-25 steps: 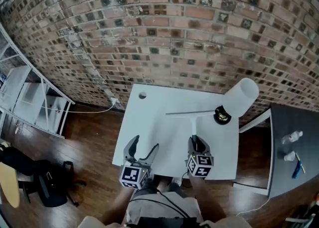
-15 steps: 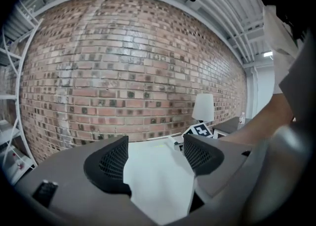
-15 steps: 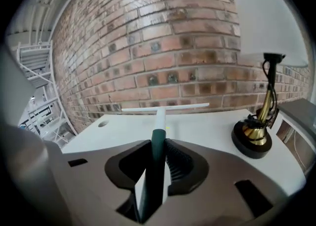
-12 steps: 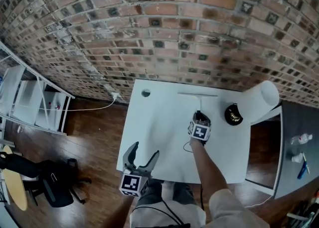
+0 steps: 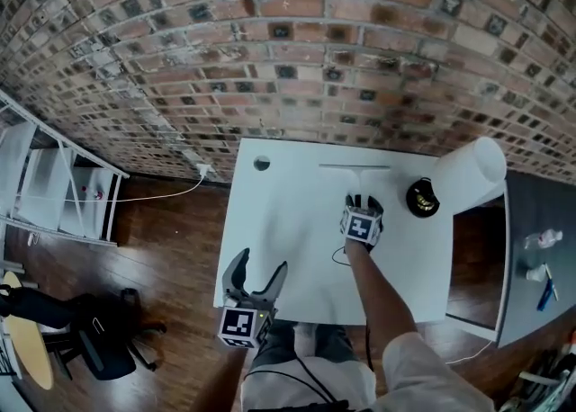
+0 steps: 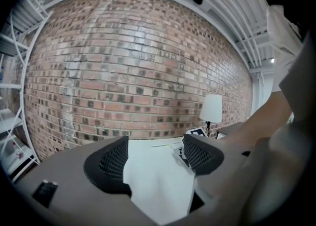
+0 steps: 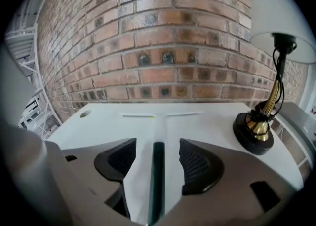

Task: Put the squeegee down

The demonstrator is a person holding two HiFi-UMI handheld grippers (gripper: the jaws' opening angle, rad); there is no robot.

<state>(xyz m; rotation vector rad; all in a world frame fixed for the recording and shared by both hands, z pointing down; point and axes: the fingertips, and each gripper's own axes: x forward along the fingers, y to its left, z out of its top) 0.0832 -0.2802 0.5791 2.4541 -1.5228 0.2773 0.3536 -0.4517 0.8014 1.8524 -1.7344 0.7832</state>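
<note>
Lying flat on the white rectangular table [image 5: 270,230], the slim T-shaped squeegee [image 5: 360,181] runs lengthwise away from the person, its blade crosswise toward the brick wall [image 5: 297,59]. Its dark handle sits untouched between the opening jaws of the right gripper [image 7: 157,163]. The left gripper [image 6: 153,158] gapes empty.

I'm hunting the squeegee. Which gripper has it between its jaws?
The right gripper: its opening jaws straddle the white squeegee's dark handle. The left gripper holds nothing.

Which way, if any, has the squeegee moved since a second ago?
Yes: toward the brick wall. The squeegee now lies with its blade level with the tabletop hole, clear of the lamp base.
</note>
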